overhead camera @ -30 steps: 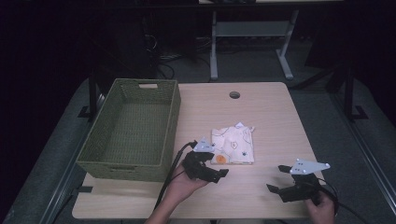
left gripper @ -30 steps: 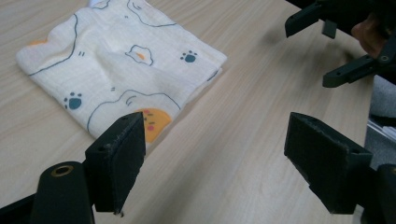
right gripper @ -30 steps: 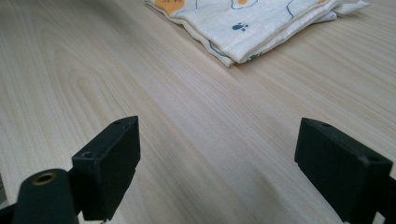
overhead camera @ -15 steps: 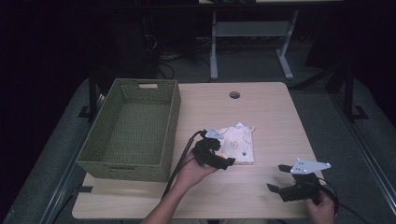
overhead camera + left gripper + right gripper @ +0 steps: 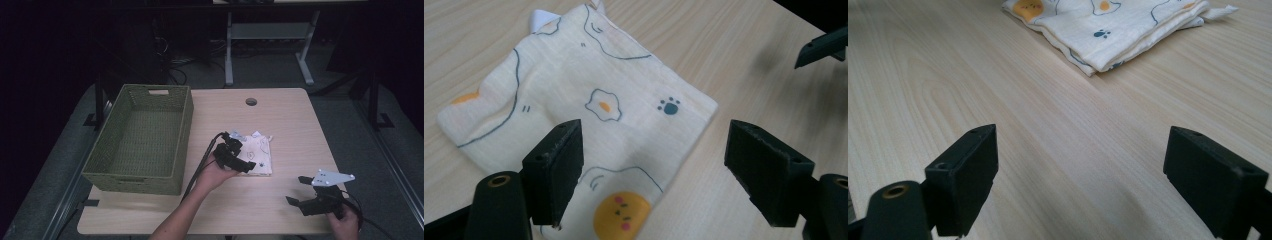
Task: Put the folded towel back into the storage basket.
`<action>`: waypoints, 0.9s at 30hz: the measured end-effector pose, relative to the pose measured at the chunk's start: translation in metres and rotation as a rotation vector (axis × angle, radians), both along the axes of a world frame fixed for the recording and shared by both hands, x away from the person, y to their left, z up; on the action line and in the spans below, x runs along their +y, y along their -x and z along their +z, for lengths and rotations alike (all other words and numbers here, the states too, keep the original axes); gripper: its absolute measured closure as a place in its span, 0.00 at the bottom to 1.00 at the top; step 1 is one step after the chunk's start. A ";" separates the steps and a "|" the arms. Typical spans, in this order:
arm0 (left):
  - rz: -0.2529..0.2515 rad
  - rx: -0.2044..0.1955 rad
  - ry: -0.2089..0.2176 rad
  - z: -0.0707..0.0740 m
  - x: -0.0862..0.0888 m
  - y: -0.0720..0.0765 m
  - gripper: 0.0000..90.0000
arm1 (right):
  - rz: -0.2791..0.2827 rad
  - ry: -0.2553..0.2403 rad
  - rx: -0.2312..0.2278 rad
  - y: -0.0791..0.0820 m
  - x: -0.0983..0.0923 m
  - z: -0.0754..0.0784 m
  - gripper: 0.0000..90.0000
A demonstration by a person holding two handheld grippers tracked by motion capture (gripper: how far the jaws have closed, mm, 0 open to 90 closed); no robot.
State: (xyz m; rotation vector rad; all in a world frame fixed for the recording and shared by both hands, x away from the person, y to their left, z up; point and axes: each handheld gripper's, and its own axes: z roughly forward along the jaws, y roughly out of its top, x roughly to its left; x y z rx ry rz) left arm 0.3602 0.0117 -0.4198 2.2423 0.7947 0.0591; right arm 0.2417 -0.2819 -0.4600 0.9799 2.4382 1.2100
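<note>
A rectangular, light wood-grain desk [image 5: 280, 120] is seen, with a round cable hole [image 5: 251, 102] set near its far edge. An olive-green woven rectangular basket [image 5: 140, 140] with a cut-out handle slot is placed on the left part of the desk. Beyond the desk, a grey metal frame [image 5: 270, 45] is set on dark floor.

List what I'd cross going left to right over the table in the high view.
Green woven basket → left gripper → folded printed cloth → right gripper.
</note>
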 end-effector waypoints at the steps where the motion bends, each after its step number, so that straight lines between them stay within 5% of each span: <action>1: 0.002 -0.004 0.000 0.000 -0.001 -0.002 0.27 | 0.000 0.000 0.000 0.000 0.000 0.000 0.15; 11: 0.036 0.027 -0.019 -0.014 -0.019 -0.025 0.30 | -0.003 -0.005 0.001 0.000 -0.002 0.000 0.15; 19: 0.056 -0.017 -0.132 -0.022 -0.032 -0.033 0.35 | 0.001 -0.003 -0.003 0.001 -0.002 0.001 0.15; 24: 0.083 -0.013 -0.151 -0.029 -0.032 -0.037 0.38 | 0.004 -0.002 -0.007 0.002 -0.002 0.001 0.15; 27: 0.077 -0.036 -0.200 -0.036 -0.034 -0.037 0.40 | 0.008 -0.002 -0.009 0.002 -0.002 0.001 0.15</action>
